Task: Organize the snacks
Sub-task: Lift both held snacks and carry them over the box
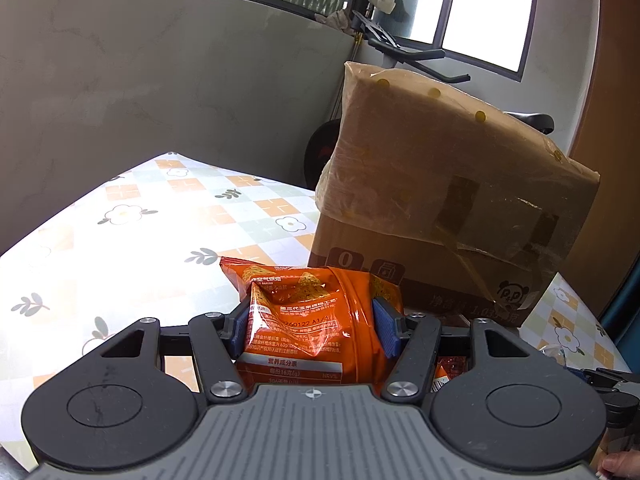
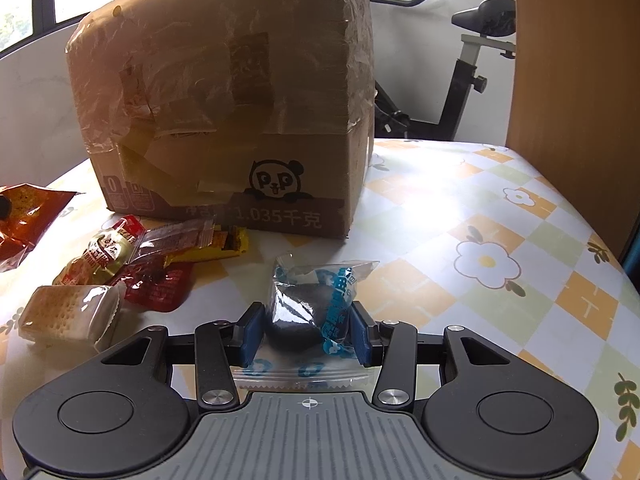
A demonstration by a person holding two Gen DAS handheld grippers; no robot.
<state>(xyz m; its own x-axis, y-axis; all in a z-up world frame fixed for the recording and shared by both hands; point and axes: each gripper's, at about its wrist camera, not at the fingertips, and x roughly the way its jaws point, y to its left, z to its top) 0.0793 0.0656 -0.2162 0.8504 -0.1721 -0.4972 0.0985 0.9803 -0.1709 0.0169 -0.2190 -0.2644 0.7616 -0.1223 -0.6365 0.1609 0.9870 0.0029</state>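
The left gripper point(image 1: 312, 330) has its fingers clamped on an orange chip bag point(image 1: 308, 320), held above the counter point(image 1: 120, 240) near the cardboard box point(image 1: 440, 200); the right gripper point(image 2: 308, 334) has its fingers clamped on a blue-printed clear packet point(image 2: 308, 304) resting on the counter point(image 2: 480, 220); more wrapped snacks point(image 2: 132, 264) lie to its left, in front of the cardboard box point(image 2: 240, 100).

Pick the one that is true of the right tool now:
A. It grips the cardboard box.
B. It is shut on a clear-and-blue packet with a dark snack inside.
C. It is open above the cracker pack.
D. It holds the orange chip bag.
B: the right tool has both blue pads pressed against the blue packet, with the box standing apart behind it.
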